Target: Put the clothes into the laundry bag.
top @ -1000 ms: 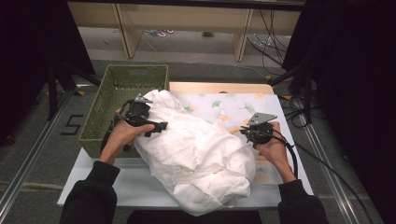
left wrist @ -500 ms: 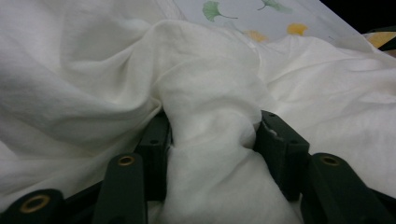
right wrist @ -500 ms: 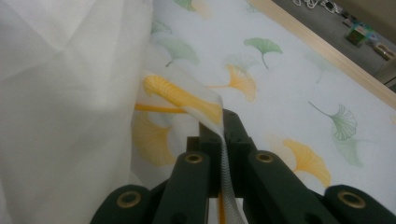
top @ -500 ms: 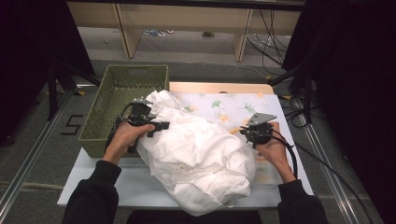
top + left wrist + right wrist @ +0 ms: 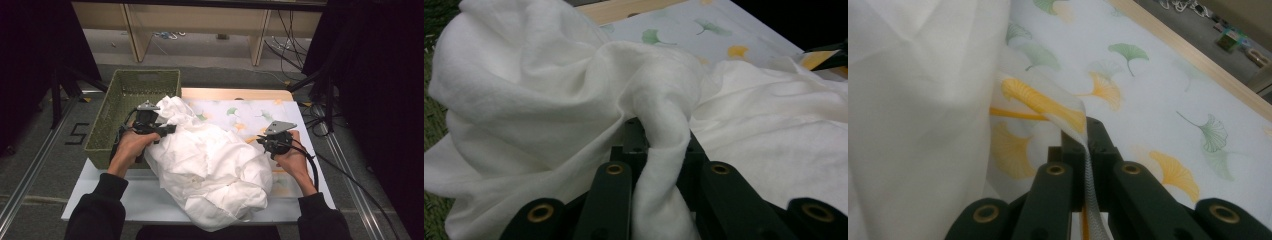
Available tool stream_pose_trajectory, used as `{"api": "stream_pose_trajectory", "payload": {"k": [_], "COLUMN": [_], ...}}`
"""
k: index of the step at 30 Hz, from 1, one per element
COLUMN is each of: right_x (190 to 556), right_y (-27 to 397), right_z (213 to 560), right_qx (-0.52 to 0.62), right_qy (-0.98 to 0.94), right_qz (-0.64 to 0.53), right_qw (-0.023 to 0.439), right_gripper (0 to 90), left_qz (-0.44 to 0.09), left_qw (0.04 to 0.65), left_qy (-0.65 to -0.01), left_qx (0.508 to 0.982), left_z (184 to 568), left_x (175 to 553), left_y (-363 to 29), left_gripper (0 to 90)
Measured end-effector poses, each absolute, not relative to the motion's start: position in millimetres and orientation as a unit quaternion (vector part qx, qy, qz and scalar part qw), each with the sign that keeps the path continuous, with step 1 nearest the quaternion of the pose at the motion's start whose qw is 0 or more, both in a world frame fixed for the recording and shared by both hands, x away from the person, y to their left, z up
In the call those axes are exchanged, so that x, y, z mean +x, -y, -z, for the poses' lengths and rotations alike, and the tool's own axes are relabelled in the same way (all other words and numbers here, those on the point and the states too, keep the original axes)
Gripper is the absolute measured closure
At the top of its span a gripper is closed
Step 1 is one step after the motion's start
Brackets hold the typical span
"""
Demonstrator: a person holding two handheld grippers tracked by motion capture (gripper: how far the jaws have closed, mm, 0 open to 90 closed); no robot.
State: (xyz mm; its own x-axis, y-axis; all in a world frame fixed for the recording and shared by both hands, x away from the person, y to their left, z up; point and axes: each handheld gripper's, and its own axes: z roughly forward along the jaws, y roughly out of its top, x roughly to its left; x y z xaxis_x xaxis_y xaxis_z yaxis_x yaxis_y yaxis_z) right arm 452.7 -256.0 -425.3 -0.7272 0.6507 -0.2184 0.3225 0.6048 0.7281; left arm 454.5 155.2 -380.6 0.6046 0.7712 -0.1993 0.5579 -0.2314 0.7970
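The left gripper (image 5: 659,165) has just been closing and now pinches a fold of the white duvet (image 5: 210,165); the right gripper (image 5: 1087,150) clamps the ginkgo-print cover (image 5: 1048,102), probably to stuff it.

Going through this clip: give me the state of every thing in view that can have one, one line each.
Left gripper: jaws have just been closing, now pinching a fold of the white duvet.
Right gripper: shut on an edge of the ginkgo-leaf printed cover.
White crumpled duvet: bunched in a heap on the table.
Ginkgo-leaf printed cover: spread flat under the duvet.
Green woven basket: upright, a duvet corner over its rim.
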Motion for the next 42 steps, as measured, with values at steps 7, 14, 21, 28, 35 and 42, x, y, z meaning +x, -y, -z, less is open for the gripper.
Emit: {"api": "stream_pose_trajectory", "payload": {"k": [7,14,21,28,35,42], "right_x": [453,452,452,449,449,448], "right_y": [260,266,273,272,276,275], "right_z": [424,417,412,405,401,401], "right_qx": [0.285,0.293,0.301,0.297,0.296,0.302], "right_qy": [-0.859,-0.850,-0.841,-0.839,-0.836,-0.838], "right_qz": [-0.346,-0.356,-0.365,-0.373,-0.378,-0.375], "right_qw": [0.247,0.253,0.260,0.263,0.265,0.257], "right_gripper": [89.5,89.6,89.6,89.6,89.6,89.6], "left_qz": [-0.100,-0.026,0.033,0.038,0.039,0.034], "left_qw": [0.523,0.539,0.500,0.462,0.450,0.445], "left_qy": [-0.336,-0.223,-0.182,-0.175,-0.177,-0.174], "left_qx": [0.777,0.812,0.846,0.868,0.874,0.878], "left_z": [338,333,373,409,417,417], "left_x": [408,356,340,344,341,334], "left_y": [-113,-34,24,67,78,86], "left_gripper": [81.0,80.8,80.1,79.4,76.1,71.6]}}
